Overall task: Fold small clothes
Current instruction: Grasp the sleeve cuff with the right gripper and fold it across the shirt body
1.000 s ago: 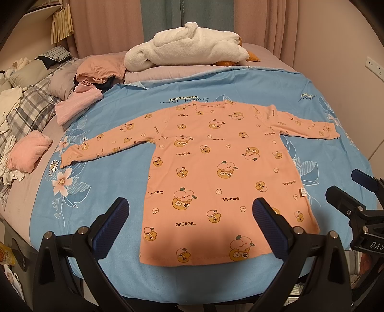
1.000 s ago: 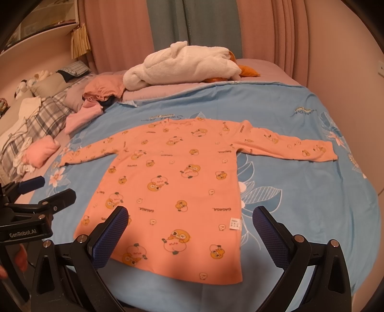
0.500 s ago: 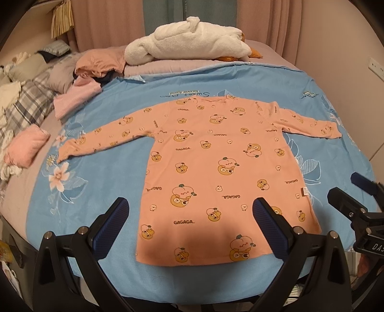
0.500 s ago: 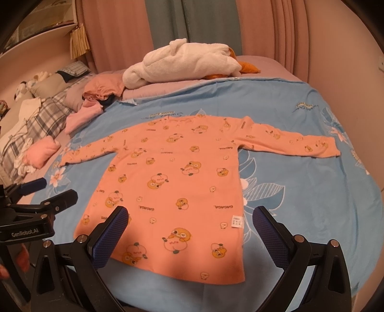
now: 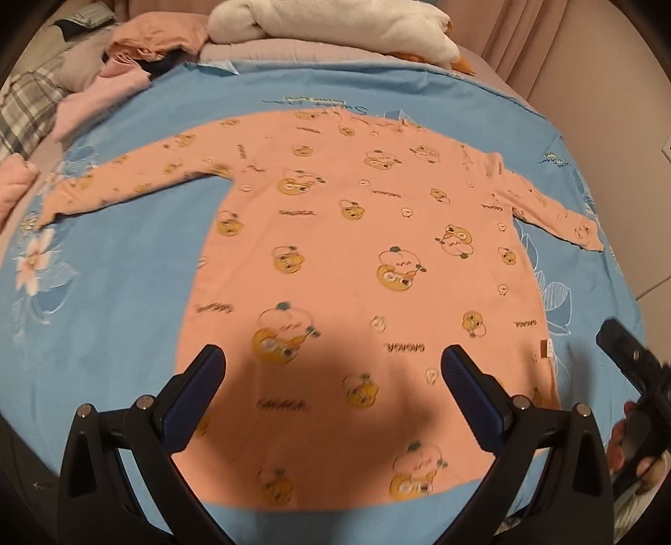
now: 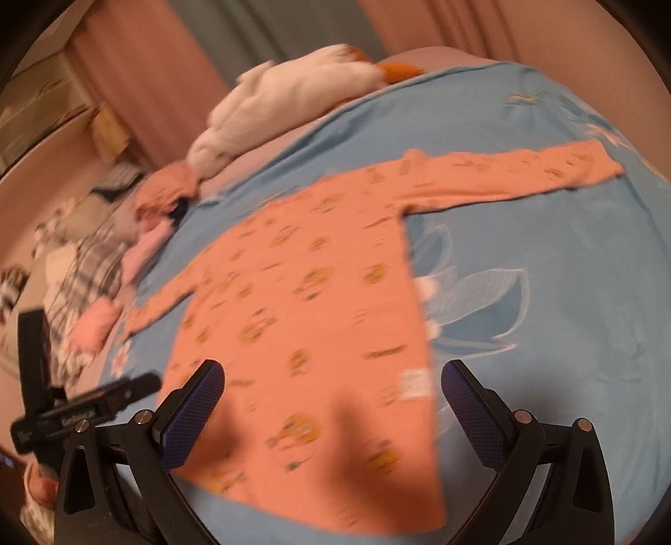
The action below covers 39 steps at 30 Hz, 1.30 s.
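A small orange long-sleeved shirt (image 5: 356, 260) with cartoon prints lies flat on the blue bedsheet (image 5: 105, 318), both sleeves spread out sideways. My left gripper (image 5: 331, 373) hovers open above the shirt's lower hem, nothing between its fingers. The right gripper (image 6: 331, 381) is open too, tilted, over the shirt's (image 6: 302, 318) lower right corner near a white label (image 6: 415, 383). The right sleeve (image 6: 524, 172) stretches toward the far right. The other gripper's body shows at the right edge of the left wrist view and at the lower left of the right wrist view.
A white plush toy (image 5: 335, 21) lies at the head of the bed. Pink and plaid clothes (image 5: 37, 109) are piled along the left side. A pink folded piece (image 6: 94, 325) sits by the left sleeve. A wall socket (image 5: 667, 146) is on the right wall.
Both grippers have moved forward and lower over the shirt. The right gripper has also tilted, so its view is rotated and blurred. Both stay open.
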Each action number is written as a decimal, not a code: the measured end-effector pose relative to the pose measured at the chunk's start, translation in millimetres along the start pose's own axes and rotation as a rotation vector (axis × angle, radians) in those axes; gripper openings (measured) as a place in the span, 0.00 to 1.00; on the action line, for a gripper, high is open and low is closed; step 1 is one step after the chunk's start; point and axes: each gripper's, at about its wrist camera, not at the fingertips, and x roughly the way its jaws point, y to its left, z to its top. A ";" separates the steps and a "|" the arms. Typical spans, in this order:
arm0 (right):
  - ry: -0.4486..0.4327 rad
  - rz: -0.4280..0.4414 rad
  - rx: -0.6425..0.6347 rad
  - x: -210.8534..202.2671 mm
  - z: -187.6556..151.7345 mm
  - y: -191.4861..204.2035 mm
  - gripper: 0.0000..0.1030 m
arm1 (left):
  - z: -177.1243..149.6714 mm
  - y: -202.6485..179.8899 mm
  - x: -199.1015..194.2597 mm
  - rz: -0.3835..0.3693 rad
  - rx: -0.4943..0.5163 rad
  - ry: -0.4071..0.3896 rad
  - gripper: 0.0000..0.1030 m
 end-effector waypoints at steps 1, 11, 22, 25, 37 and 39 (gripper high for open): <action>-0.022 -0.020 0.024 0.7 4.4 -12.6 0.99 | 3.3 -1.6 4.7 -0.005 0.003 0.000 1.00; -0.166 -0.185 0.265 -2.6 57.2 -144.4 0.99 | 55.5 -33.2 48.1 -0.078 0.073 0.007 1.00; -0.318 -0.085 0.556 19.8 106.6 -245.2 0.81 | 114.6 -62.6 90.2 -0.127 0.067 -0.005 0.99; -0.342 -0.079 0.585 29.8 121.9 -261.7 0.63 | 122.3 -65.3 96.8 -0.130 0.057 -0.009 0.99; -0.353 -0.165 0.497 24.3 138.6 -254.7 0.08 | 133.1 -38.4 103.6 -0.112 -0.006 -0.010 0.99; -0.344 -0.198 0.355 17.3 152.0 -221.4 0.08 | 134.4 -24.9 96.5 -0.115 -0.035 -0.025 0.99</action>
